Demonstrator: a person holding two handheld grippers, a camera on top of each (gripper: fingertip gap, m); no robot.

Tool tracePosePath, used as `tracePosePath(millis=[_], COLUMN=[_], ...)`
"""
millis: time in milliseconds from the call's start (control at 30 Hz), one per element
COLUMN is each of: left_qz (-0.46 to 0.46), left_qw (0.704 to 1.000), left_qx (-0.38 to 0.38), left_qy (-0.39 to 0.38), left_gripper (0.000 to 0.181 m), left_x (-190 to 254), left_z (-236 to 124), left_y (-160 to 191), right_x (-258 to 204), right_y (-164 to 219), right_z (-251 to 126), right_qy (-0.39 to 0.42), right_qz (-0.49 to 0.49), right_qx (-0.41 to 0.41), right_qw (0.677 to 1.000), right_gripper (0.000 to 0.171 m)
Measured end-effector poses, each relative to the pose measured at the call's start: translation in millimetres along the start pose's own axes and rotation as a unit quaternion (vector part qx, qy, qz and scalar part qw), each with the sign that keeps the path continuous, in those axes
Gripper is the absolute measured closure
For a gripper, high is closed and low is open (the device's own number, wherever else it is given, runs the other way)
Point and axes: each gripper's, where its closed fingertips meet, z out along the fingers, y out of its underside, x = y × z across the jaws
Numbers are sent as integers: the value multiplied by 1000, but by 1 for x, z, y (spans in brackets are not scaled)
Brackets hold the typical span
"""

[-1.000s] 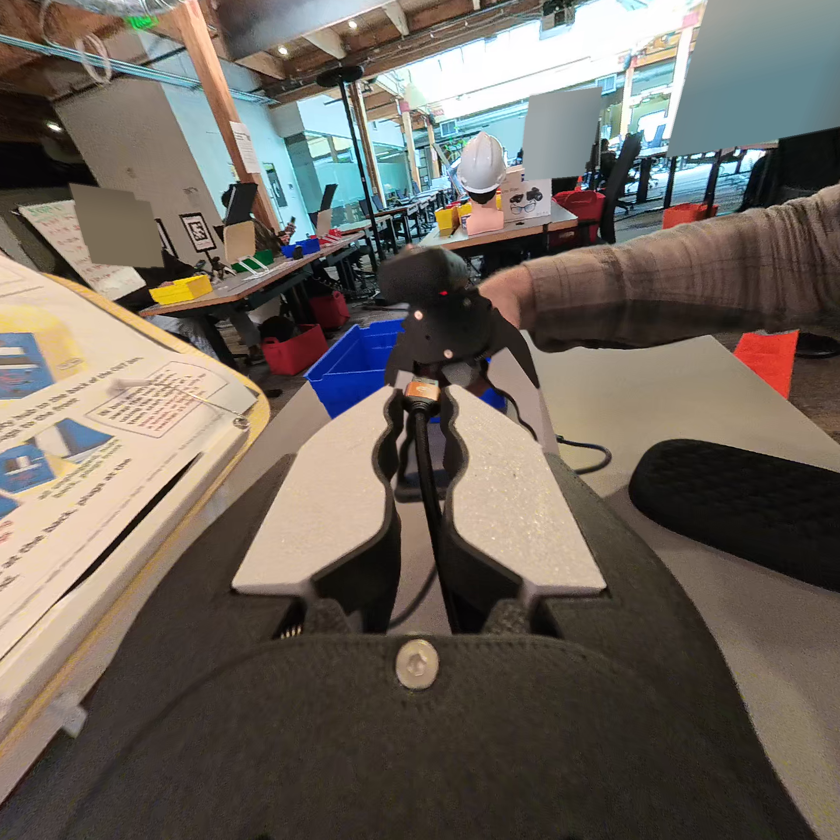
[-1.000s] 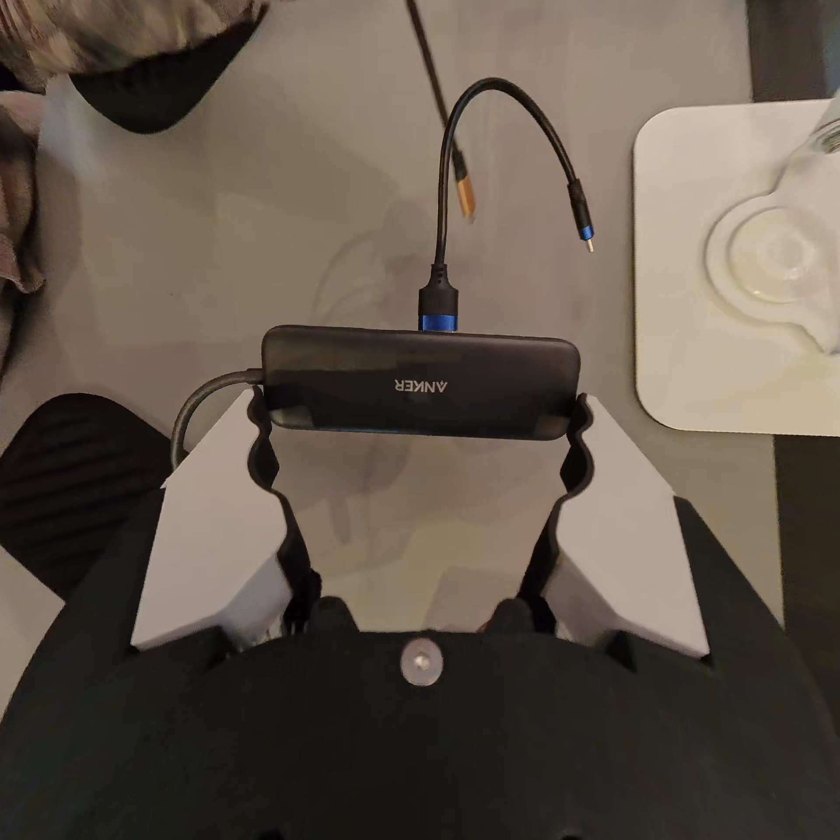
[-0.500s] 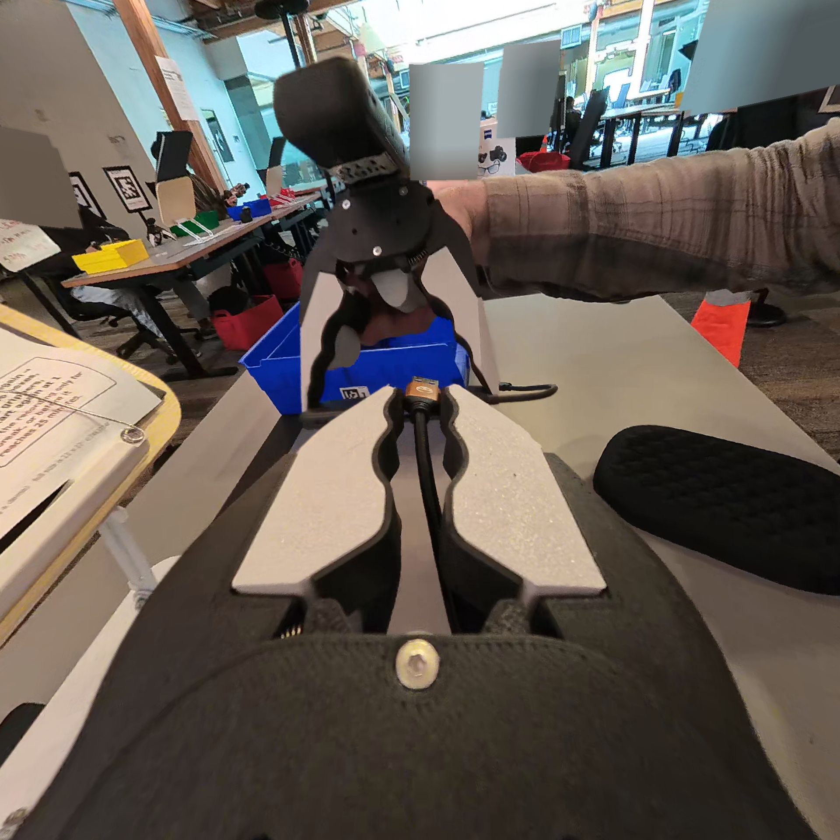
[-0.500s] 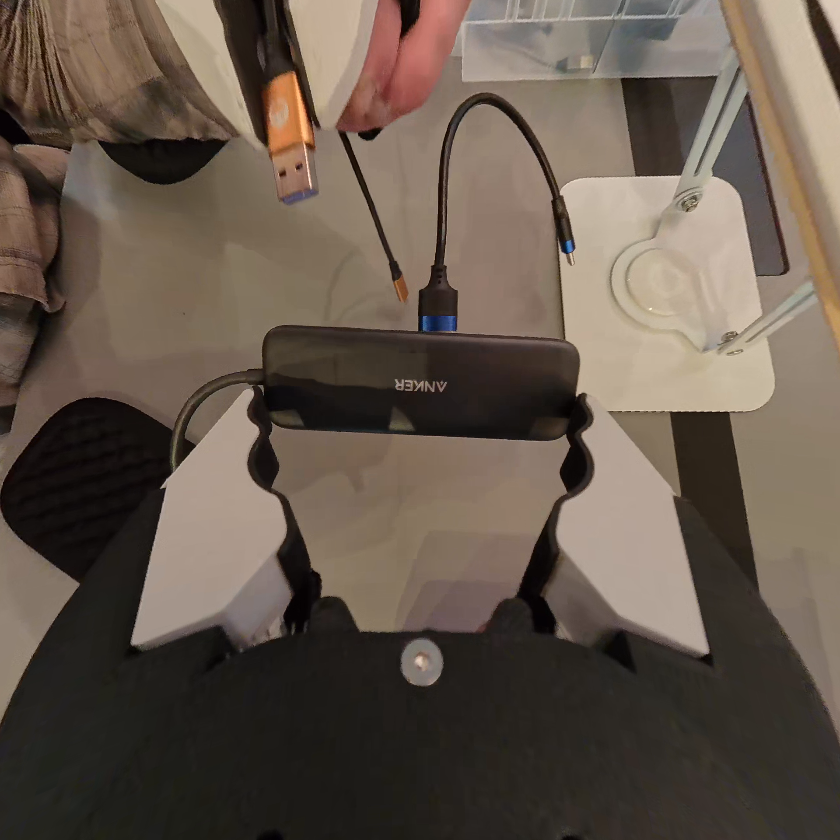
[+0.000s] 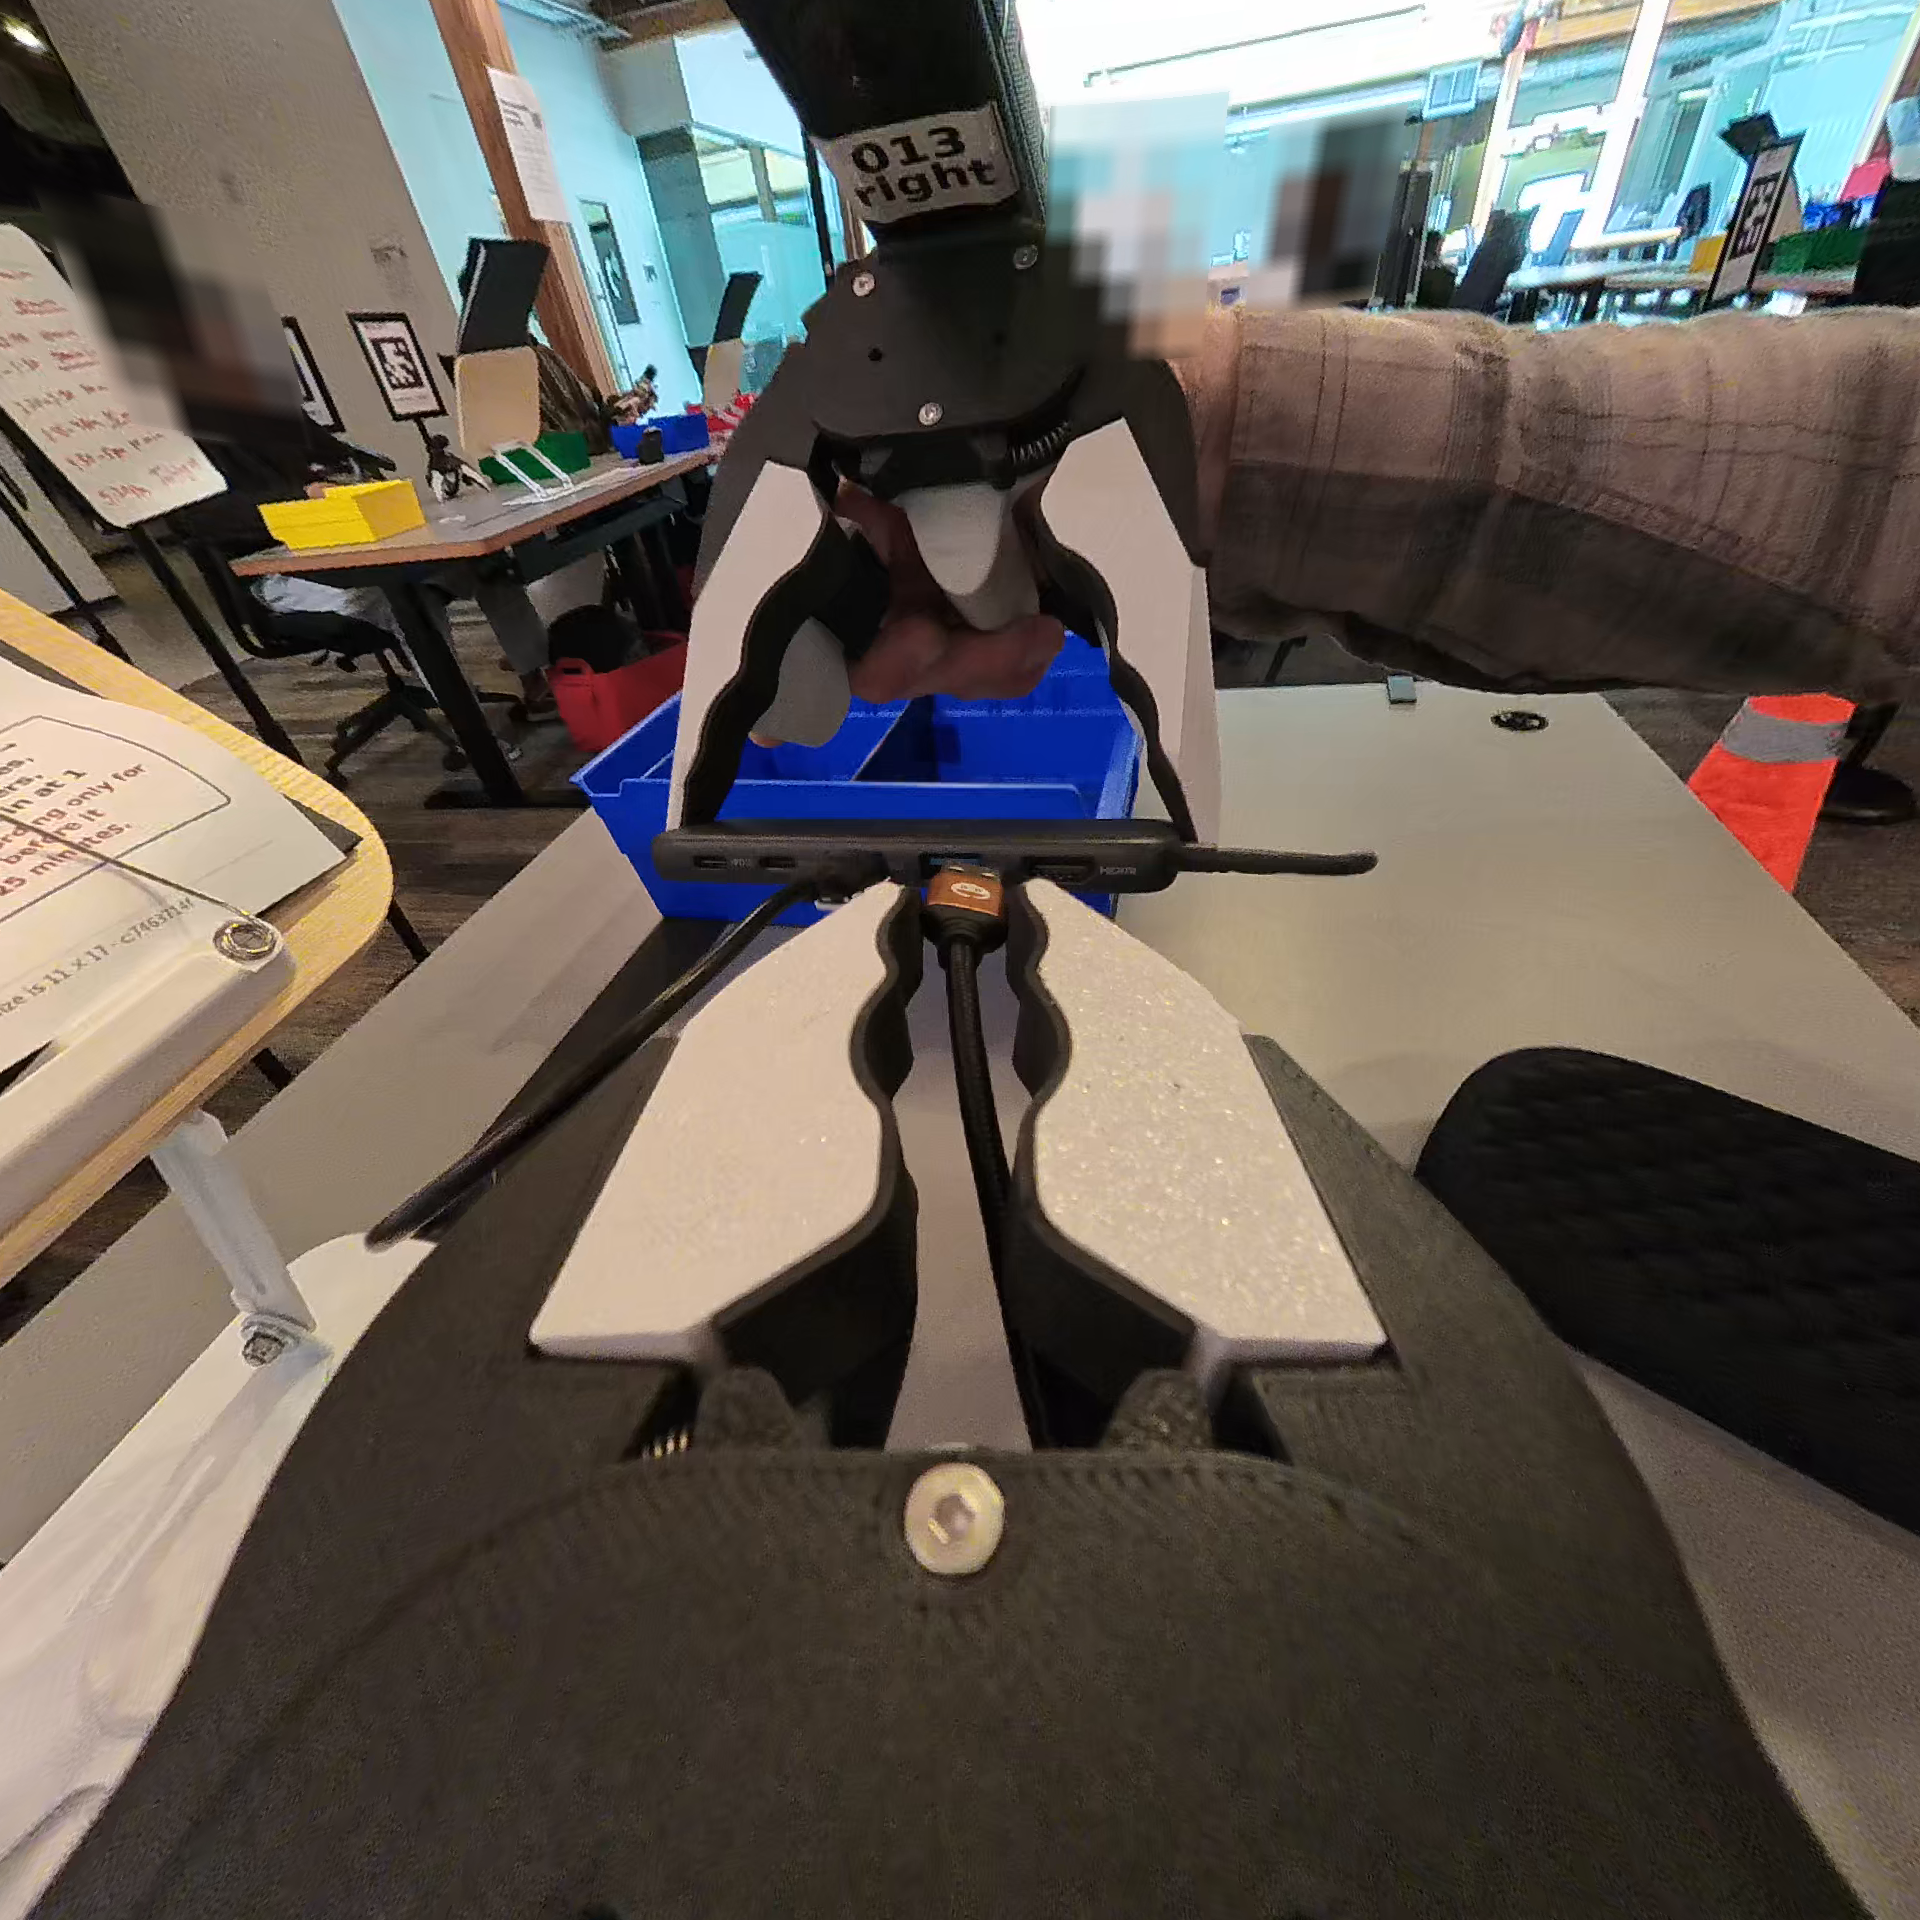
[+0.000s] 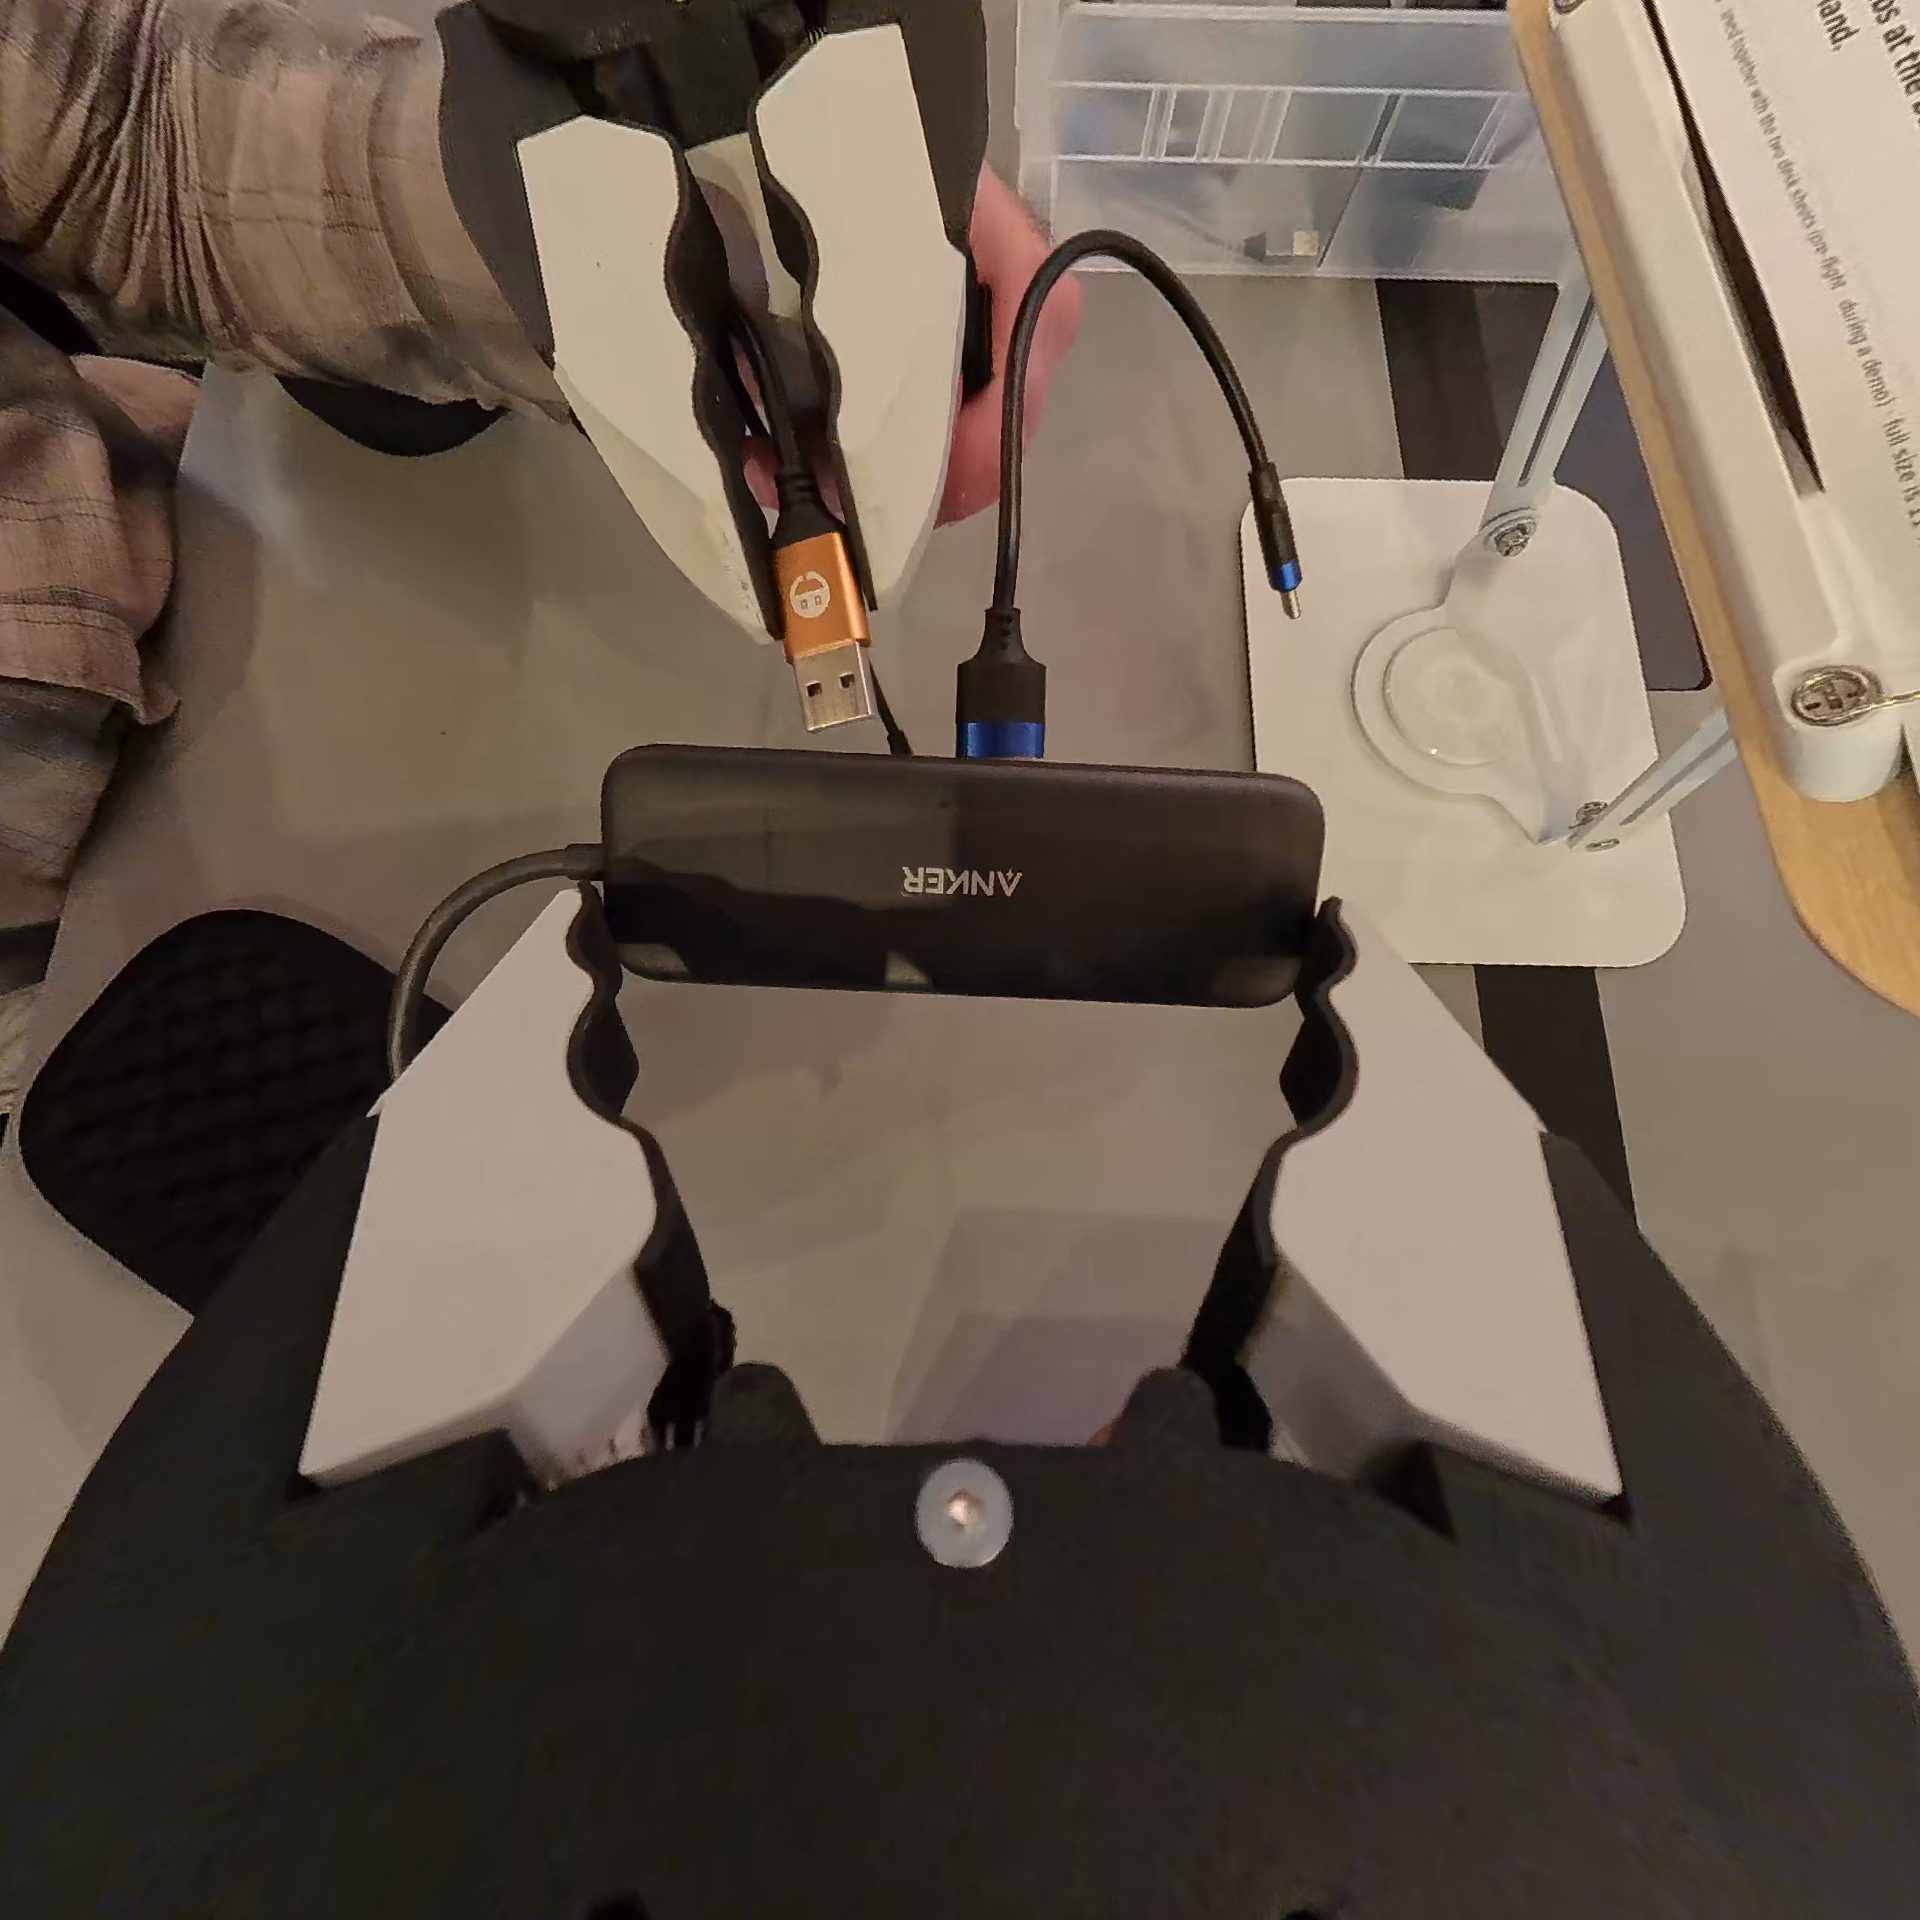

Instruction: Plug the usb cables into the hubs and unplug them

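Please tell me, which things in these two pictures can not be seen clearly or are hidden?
- Left wrist view: the metal tip of the orange plug is hidden behind its shell, so contact with the hub cannot be judged.
- Right wrist view: the hub's port side faces away; the blue plug covers its port.
- Right wrist view: the clear bin is cut by the top edge, contents unclear.
- Left wrist view: mosaic patches hide part of the background.

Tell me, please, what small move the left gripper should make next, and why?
Probably ease the orange metal USB plug straight forward into the flat black hub: the left gripper is shut on it, its tip just short of the hub's port edge, beside the blue-collared plug.
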Motion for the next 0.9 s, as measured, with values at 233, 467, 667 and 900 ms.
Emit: tracePosePath(millis=[233,467,667,900], left_qz=[-17,-25,-52,-92], left_qw=[1000,1000,999,995], left_qx=[8,8,0,-15], left_qy=[-16,-5,3,29], left_gripper=[166,166,166,166], left_x=[-5,-3,-5,-2], left_z=[3,3,1,1], left_y=[1,1,2,5], right_x=[-2,-3,-1,-1], right_y=[-3,-3,-5,-8], right_z=[1,3,3,5], right_qy=[-2,-3,11,17], right_qz=[-7,-15,-27,-37], right_qx=[1,-7,-12,-23], right_qw=[1000,1000,1000,999], right_gripper=[43,43,43,43])
